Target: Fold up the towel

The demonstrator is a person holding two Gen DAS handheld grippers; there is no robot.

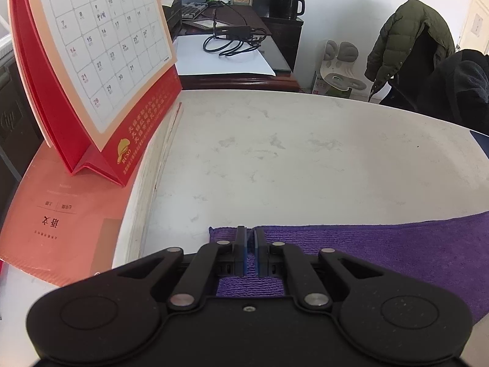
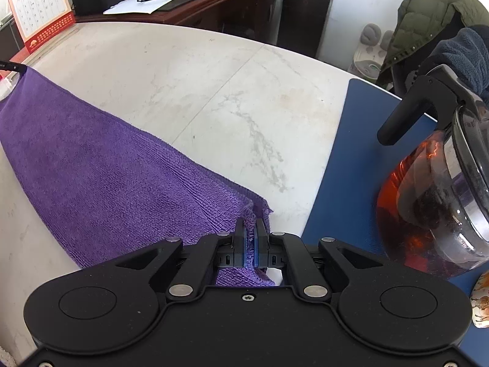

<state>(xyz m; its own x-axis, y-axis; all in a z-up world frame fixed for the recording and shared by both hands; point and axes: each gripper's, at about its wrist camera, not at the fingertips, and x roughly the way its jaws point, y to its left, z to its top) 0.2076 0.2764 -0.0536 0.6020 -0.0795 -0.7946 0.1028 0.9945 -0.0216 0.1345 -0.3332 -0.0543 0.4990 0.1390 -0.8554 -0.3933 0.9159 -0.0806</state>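
Observation:
A purple towel (image 1: 382, 247) lies stretched across the white marble table (image 1: 290, 153). My left gripper (image 1: 250, 232) is shut on the towel's far left corner, its edge pinched between the blue pads. In the right wrist view the towel (image 2: 107, 171) runs from far left to near centre. My right gripper (image 2: 250, 224) is shut on the towel's near right corner, which bunches up between the fingers. The tip of the left gripper (image 2: 12, 67) shows at the towel's far corner.
A red desk calendar (image 1: 101, 70) stands on an orange booklet (image 1: 61, 214) at the table's left. A glass teapot with dark tea (image 2: 443, 189) sits on a blue mat (image 2: 351, 159) close to the right gripper. A wooden desk and jackets on chairs lie beyond.

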